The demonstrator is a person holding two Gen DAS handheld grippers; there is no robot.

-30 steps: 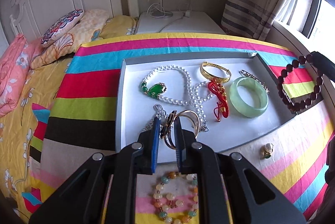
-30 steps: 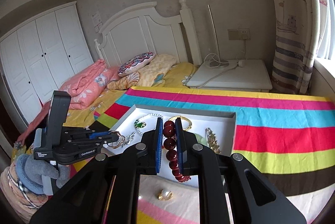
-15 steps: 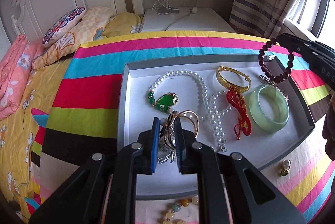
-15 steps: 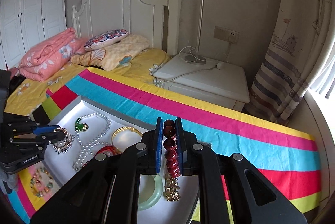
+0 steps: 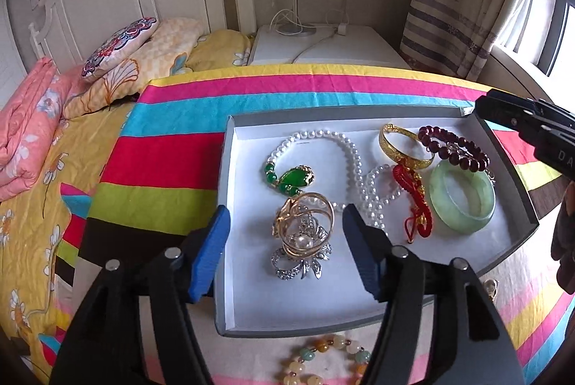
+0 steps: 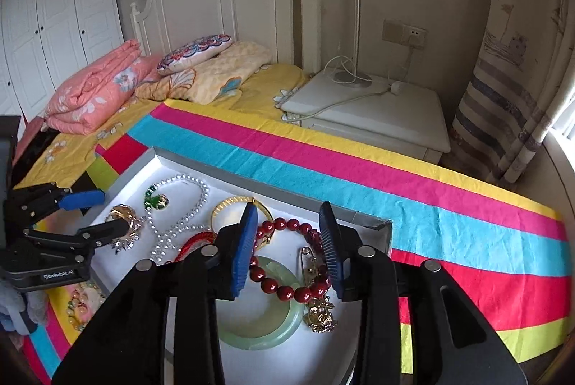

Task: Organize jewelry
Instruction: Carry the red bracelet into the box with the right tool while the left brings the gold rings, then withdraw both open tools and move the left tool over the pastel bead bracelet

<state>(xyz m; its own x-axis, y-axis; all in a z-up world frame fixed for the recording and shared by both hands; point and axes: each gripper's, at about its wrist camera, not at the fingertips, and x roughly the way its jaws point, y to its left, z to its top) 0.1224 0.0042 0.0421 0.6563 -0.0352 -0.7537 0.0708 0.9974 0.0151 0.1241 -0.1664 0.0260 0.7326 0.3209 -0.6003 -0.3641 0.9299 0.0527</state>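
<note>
A grey tray (image 5: 230, 169) with a white floor lies on the striped cloth. My left gripper (image 5: 284, 241) is open over a gold ring piece (image 5: 305, 223) lying on a silver brooch (image 5: 300, 262) in the tray. My right gripper (image 6: 289, 241) is open above a dark red bead bracelet (image 6: 287, 284), which lies on the green jade bangle (image 6: 266, 331); the bracelet also shows in the left wrist view (image 5: 452, 147). A pearl necklace with green pendant (image 5: 293, 178), a gold bangle (image 5: 402, 147) and a red cord charm (image 5: 413, 198) lie in the tray too.
A multicolour bead bracelet (image 5: 323, 360) and a small ring (image 5: 490, 286) lie on the cloth outside the tray's near edge. A white nightstand (image 6: 377, 108) with lamp and cables stands behind. Pillows (image 6: 201, 68) and a folded pink quilt (image 6: 93, 90) lie on the bed.
Both grippers opened. The left one released the gold ring piece onto the brooch in the tray. The right one lowered and released the red bead bracelet onto the jade bangle.
</note>
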